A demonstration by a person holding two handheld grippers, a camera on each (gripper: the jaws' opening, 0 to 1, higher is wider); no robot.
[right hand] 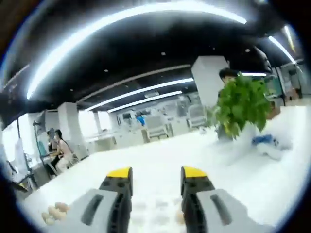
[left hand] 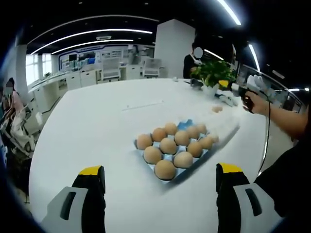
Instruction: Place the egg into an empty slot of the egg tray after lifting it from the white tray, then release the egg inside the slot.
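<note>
Left gripper view: your left gripper (left hand: pixel 160 180) hangs over the table (left hand: pixel 97 131) with its jaws spread wide and nothing between them; it looks parked there, as a watcher rather than a worker.
Egg tray: the blue tray (left hand: pixel 184 125) lies ahead of the left jaws, tilted to the view, nearly full of brown eggs (left hand: pixel 168 145). A bare blue patch at its far edge looks like the free slot, which is likely why the tray sits turned toward your right side.
White tray: the pale tray (left hand: pixel 224 128) lies just beside the egg tray, toward your right arm; too washed out to tell what it holds.
Loose egg: one egg (left hand: pixel 216 109) rests alone on the table past the trays, near the plant (left hand: pixel 214 73). You may be reaching for this one.
Right hand: your hand (left hand: pixel 256 103) holds the right gripper out far over the table, near the plant.
Right gripper view: the right gripper (right hand: pixel 156 180) has a clear gap between its jaws and holds nothing. The camera points level across the room, not down, so the egg is not yet lined up. A small cluster of eggs (right hand: pixel 55 211) shows at the lower left.
Stage: no egg is gripped; my judgement is the pickup has yet to happen.
Risk: approach low and slow, since an egg rolls freely on a bare table.
</note>
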